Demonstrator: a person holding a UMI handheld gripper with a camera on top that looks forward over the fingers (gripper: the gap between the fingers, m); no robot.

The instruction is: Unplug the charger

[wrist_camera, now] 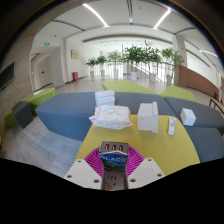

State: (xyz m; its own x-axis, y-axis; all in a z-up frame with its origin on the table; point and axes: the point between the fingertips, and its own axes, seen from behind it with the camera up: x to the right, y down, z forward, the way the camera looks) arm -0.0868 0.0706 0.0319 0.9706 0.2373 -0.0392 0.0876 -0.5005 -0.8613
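Gripper view: my fingers clamp a black-labelled charger block above the yellow table — looks already unplugged, no socket visible.

We see a bright, evenly lit hall: ceiling strips glow overhead and daylight comes through far windows. Shadows are soft. The fisheye lens bends lines strongly toward the edges, and distant plants look slightly soft.
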